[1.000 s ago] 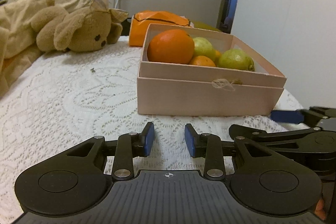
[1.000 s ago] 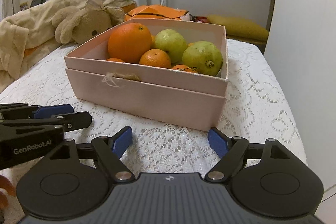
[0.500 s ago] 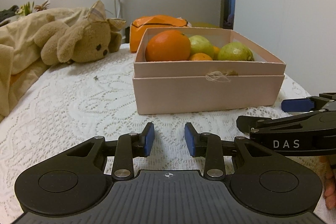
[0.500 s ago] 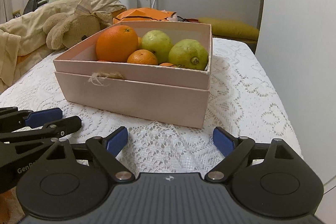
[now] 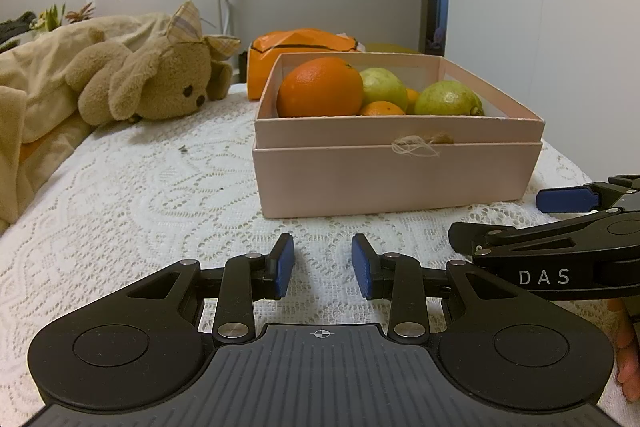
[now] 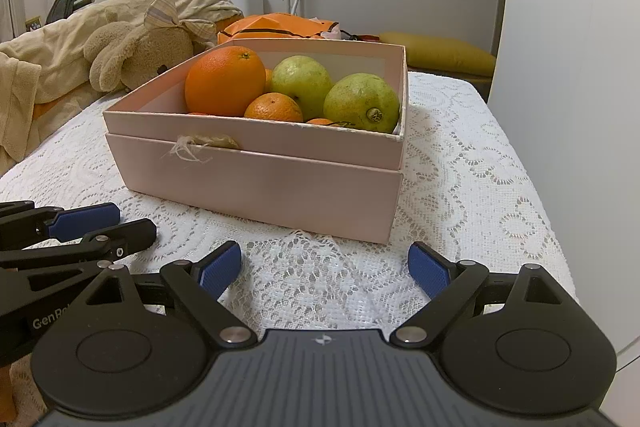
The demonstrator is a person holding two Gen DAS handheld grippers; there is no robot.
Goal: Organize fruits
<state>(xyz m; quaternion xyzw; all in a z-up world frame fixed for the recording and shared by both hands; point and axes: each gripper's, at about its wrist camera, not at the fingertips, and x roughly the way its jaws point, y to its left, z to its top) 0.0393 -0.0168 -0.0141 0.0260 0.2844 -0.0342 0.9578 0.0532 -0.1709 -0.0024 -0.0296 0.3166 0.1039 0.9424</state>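
Observation:
A pink box (image 5: 396,179) (image 6: 280,183) stands on the white lace cloth. It holds a large orange (image 5: 320,87) (image 6: 225,81), two green guavas (image 5: 448,99) (image 6: 362,103) (image 6: 301,81) and small tangerines (image 6: 273,107). My left gripper (image 5: 322,265) is empty, its jaws a narrow gap apart, low over the cloth in front of the box. My right gripper (image 6: 324,265) is wide open and empty, also in front of the box. Each gripper shows from the side in the other's view (image 5: 560,227) (image 6: 80,227).
A beige teddy bear (image 5: 152,83) (image 6: 136,55) lies on a beige blanket (image 5: 24,99) at the left. An orange bag (image 5: 296,47) sits behind the box. A white wall (image 6: 568,67) stands close on the right. A yellow cushion (image 6: 440,53) lies beyond the table's far edge.
Both grippers have drawn back a little and levelled out, so the box sits slightly farther off. Neither gripper's opening has changed.

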